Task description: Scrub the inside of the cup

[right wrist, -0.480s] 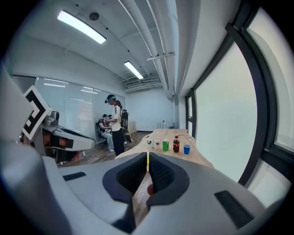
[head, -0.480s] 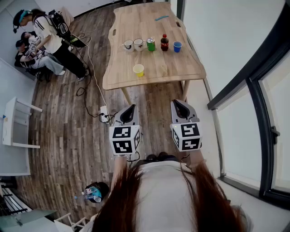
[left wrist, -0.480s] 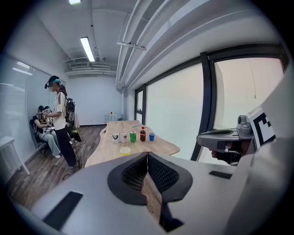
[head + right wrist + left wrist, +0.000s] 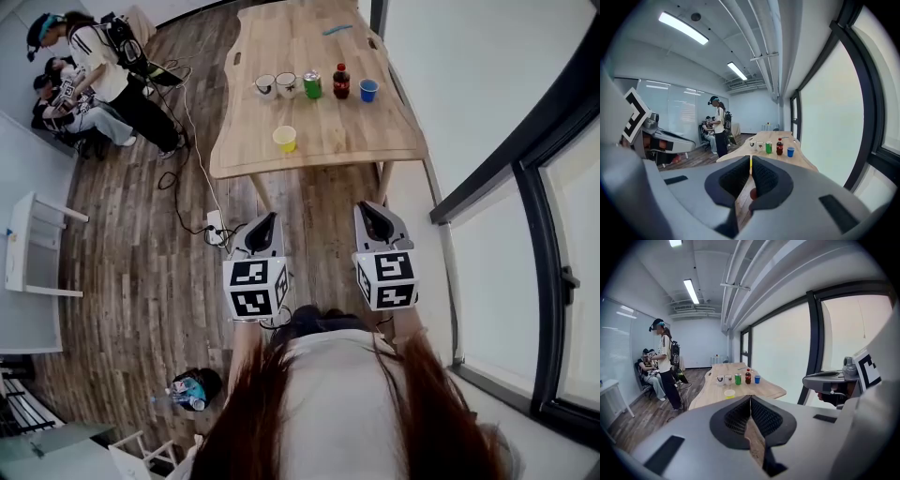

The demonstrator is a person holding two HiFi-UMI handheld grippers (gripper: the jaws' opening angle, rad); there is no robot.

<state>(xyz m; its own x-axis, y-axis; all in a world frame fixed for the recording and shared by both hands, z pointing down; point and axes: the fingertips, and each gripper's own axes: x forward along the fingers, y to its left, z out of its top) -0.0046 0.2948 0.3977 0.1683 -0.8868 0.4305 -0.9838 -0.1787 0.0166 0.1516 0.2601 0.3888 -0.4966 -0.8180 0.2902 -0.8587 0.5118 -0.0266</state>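
Observation:
A yellow cup [image 4: 285, 139] stands near the front edge of the wooden table [image 4: 328, 141], well ahead of both grippers. Farther back is a row of two white mugs [image 4: 265, 85], a green can [image 4: 312, 84], a dark soda bottle [image 4: 340, 82] and a blue cup [image 4: 368, 90]. A blue tool [image 4: 336, 30] lies at the far end. My left gripper [image 4: 269, 218] and right gripper [image 4: 367, 208] hover side by side over the floor, short of the table, both shut and empty. The left gripper view shows the yellow cup [image 4: 729, 393] just above its closed jaws [image 4: 750, 397].
Several people [image 4: 89, 70] are at the far left by a chair. Cables and a power strip [image 4: 216, 232] lie on the wooden floor before the table. A white side table [image 4: 37, 248] stands left. A glass wall [image 4: 525, 187] runs along the right. A bag with bottles [image 4: 190, 392] sits near my feet.
The table and its objects sit slightly higher in the head view than before. Both grippers keep their places and stay shut.

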